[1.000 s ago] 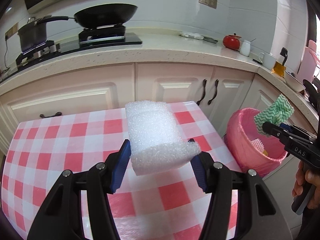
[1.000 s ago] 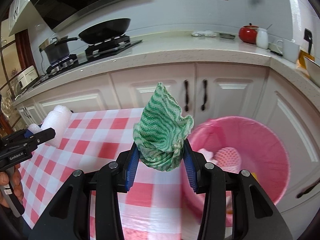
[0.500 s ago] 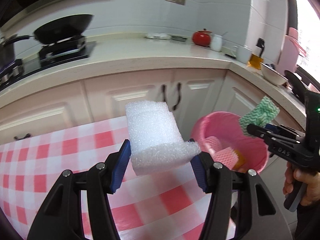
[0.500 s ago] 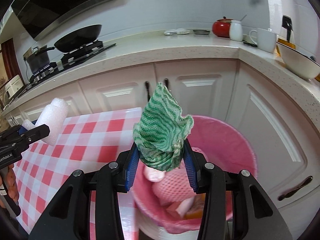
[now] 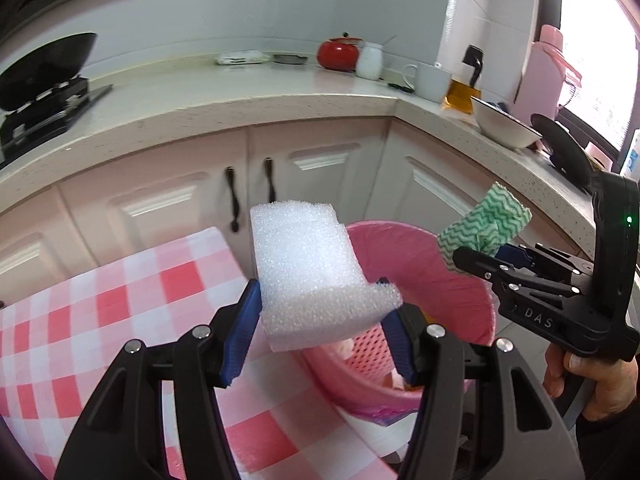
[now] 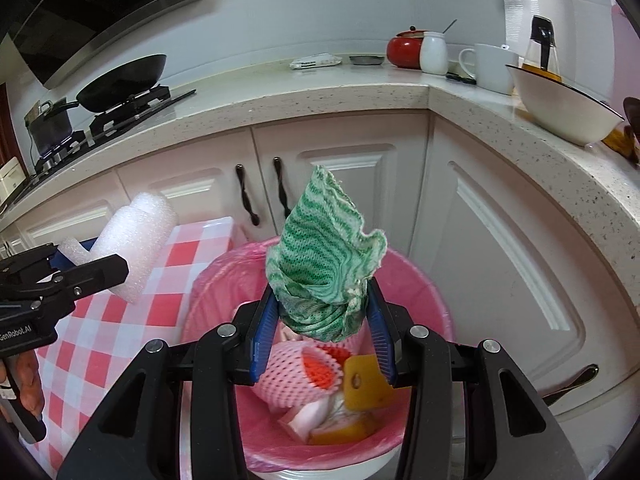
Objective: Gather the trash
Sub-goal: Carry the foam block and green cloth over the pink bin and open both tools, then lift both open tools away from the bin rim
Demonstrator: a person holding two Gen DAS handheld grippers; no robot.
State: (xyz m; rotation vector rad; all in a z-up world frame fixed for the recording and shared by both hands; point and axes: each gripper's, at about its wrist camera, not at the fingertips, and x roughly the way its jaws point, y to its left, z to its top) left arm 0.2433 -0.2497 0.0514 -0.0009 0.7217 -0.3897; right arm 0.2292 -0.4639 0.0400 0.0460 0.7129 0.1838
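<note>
Holding its load right above the mouth of the pink plastic-lined trash bin (image 6: 416,280), the right gripper (image 6: 322,320) is closed on a crumpled green-and-white wavy-striped cloth (image 6: 324,264), soft and folded into a peak, seemingly so that it falls straight in. The left gripper (image 5: 320,320) pinches a white, grainy, stepped block of packing foam (image 5: 312,272) above the right edge of the red-and-white checked tablecloth (image 5: 120,320), beside the bin's near rim. Inside lie a pink foam fruit net (image 6: 304,376) and a yellow scrap (image 6: 360,384).
</note>
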